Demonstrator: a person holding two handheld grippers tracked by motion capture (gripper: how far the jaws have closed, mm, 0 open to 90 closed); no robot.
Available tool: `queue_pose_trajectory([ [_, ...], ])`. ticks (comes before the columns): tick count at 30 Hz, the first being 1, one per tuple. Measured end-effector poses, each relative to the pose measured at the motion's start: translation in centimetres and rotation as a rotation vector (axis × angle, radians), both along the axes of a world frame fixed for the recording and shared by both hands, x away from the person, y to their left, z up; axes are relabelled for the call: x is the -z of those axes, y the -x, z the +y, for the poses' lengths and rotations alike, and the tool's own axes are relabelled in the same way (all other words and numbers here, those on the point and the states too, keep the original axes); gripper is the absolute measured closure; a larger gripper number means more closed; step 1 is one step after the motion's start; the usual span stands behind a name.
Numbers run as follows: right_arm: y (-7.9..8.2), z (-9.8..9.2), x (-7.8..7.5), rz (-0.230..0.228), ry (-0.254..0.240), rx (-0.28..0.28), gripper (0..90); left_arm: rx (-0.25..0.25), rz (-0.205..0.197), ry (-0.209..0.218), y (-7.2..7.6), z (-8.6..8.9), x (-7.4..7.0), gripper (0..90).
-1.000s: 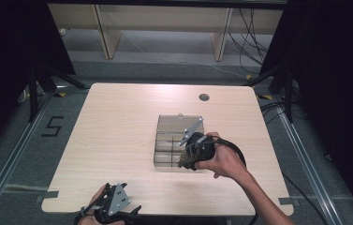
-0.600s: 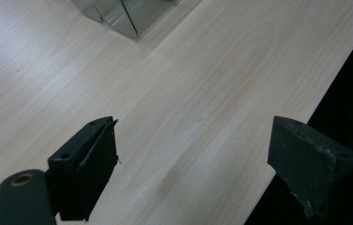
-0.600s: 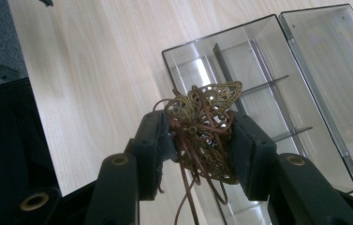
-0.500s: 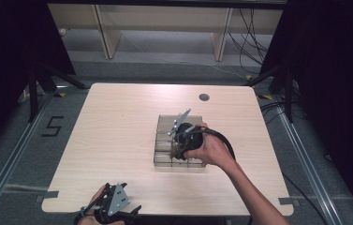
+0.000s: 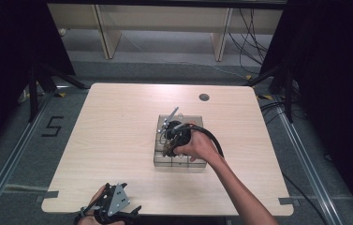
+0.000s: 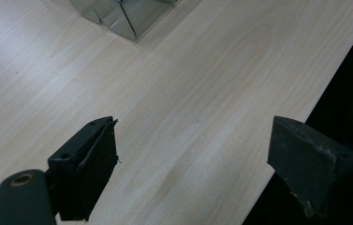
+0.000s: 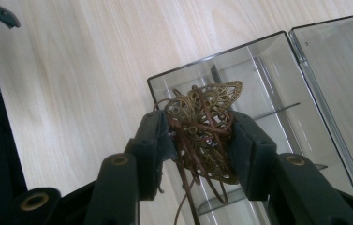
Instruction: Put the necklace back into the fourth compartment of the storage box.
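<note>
A bronze filigree butterfly pendant on a brown cord [image 7: 202,101] is bunched between the pads of my right gripper [image 7: 197,136], which is shut on it. The necklace hangs just over a clear plastic compartment box [image 7: 258,51], above its near-left compartment. In the high view the right gripper [image 5: 168,145] hovers over the left half of the box [image 5: 197,164] at the table's middle. My left gripper [image 5: 127,208] rests at the table's near edge; in its own view the left gripper [image 6: 193,131] is open with only bare wood between its jaws.
The box's clear lid [image 7: 338,70] lies open beside the compartments. A corner of the box [image 6: 127,14] shows at the top of the left gripper view. A dark round grommet [image 5: 204,97] sits near the table's far edge. Black curtains flank the light wooden table [image 5: 118,131].
My right hand has carried the necklace leftward and a little farther away, from the box's right side to over its left half. The left gripper has stayed put.
</note>
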State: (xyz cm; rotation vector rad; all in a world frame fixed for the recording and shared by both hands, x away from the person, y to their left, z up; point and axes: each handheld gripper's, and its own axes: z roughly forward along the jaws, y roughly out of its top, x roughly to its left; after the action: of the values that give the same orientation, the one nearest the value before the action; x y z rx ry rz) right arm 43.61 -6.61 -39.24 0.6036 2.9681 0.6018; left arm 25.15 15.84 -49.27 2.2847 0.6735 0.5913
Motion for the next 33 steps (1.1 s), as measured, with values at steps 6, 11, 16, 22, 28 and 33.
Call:
queue_pose_trajectory([
  [6, -0.6, 0.7, 0.8, 0.004, 0.018, 0.004, 58.7, -0.001, -0.002, -0.002, 0.0, 0.0, -0.1, 15.4],
  [11, -1.1, 1.2, 1.5, 0.017, 0.023, 0.009, 58.7, 0.002, 0.0, -0.004, 0.0, 0.1, -0.1, 15.4],
  [16, -1.4, 1.8, 2.1, 0.021, 0.041, 0.015, 58.7, 0.006, -0.002, -0.003, 0.0, 0.1, -0.1, 15.4],
  [22, -1.9, 2.3, 3.0, 0.036, 0.062, 0.022, 58.7, 0.007, -0.002, -0.003, 0.0, 0.1, -0.2, 15.4],
  [28, -2.3, 2.6, 3.8, 0.037, 0.084, 0.021, 58.7, 0.002, -0.006, 0.002, 0.0, 0.1, -0.2, 15.4],
  [33, -2.6, 2.7, 4.4, 0.046, 0.085, 0.03, 58.7, 0.004, -0.004, 0.003, 0.0, 0.1, -0.2, 15.4],
])
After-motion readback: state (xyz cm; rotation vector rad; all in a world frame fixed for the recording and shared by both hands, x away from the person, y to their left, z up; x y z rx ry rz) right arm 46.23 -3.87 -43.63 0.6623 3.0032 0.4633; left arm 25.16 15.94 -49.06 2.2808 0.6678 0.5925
